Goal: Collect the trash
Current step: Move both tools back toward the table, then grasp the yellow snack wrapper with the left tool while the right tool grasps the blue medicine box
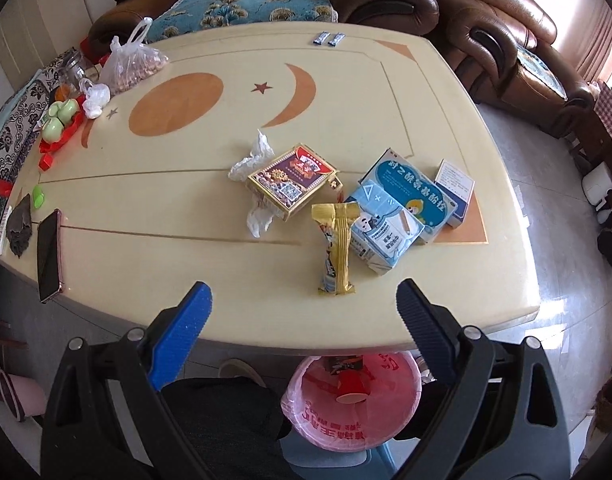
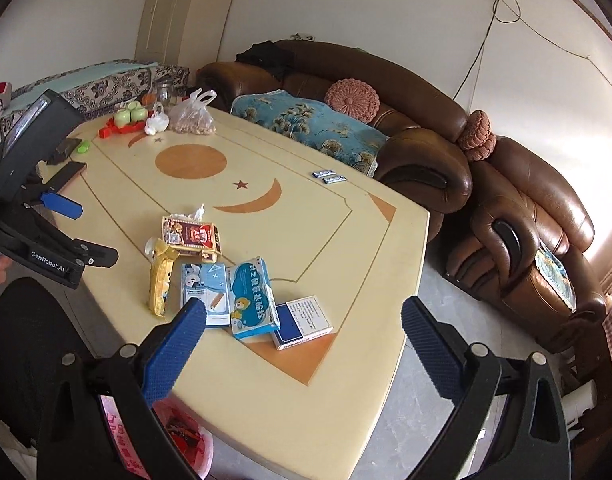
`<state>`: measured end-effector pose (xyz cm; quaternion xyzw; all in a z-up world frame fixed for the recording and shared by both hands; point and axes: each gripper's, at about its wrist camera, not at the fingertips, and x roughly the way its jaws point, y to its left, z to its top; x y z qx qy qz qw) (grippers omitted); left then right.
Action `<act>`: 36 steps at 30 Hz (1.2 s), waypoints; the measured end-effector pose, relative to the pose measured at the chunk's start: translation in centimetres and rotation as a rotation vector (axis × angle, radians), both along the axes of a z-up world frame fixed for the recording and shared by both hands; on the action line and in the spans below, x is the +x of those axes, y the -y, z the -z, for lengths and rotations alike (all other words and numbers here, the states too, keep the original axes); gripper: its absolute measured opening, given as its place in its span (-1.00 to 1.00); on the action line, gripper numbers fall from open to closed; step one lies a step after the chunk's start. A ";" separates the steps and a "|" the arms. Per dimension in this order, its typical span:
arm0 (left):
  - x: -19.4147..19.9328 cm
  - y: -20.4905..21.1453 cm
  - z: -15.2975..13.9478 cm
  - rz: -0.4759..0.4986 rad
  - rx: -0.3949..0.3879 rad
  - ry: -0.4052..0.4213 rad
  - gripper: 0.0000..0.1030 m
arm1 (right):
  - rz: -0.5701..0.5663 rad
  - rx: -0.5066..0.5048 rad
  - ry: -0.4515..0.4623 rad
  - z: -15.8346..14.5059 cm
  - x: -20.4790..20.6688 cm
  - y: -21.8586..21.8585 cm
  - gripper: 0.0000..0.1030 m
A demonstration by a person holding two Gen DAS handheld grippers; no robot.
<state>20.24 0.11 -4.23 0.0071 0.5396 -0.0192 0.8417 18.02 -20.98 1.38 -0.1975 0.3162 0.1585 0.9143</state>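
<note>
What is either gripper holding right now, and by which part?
Nothing is held. The left gripper and the right gripper are both open with nothing between their fingers, above the table near the gold snack wrapper.

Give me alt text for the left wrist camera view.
The open left gripper hovers above a cream table holding a gold snack wrapper, cartons and boxes. A pink-lined trash bin sits below the table's near edge.
</note>
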 end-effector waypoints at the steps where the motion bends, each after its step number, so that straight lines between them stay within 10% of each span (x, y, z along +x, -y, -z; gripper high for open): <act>1: 0.2 0.0 0.5 -0.005 -0.005 -0.012 0.77 | -0.010 -0.007 -0.008 0.5 0.3 -0.1 0.86; 20: 3.3 0.3 6.3 -0.110 0.016 -0.055 0.77 | -0.203 -0.133 -0.082 11.8 4.5 -2.8 0.86; 36: 5.0 1.4 8.6 -0.088 0.055 -0.024 0.77 | -0.257 -0.284 0.084 17.4 5.4 -5.7 0.86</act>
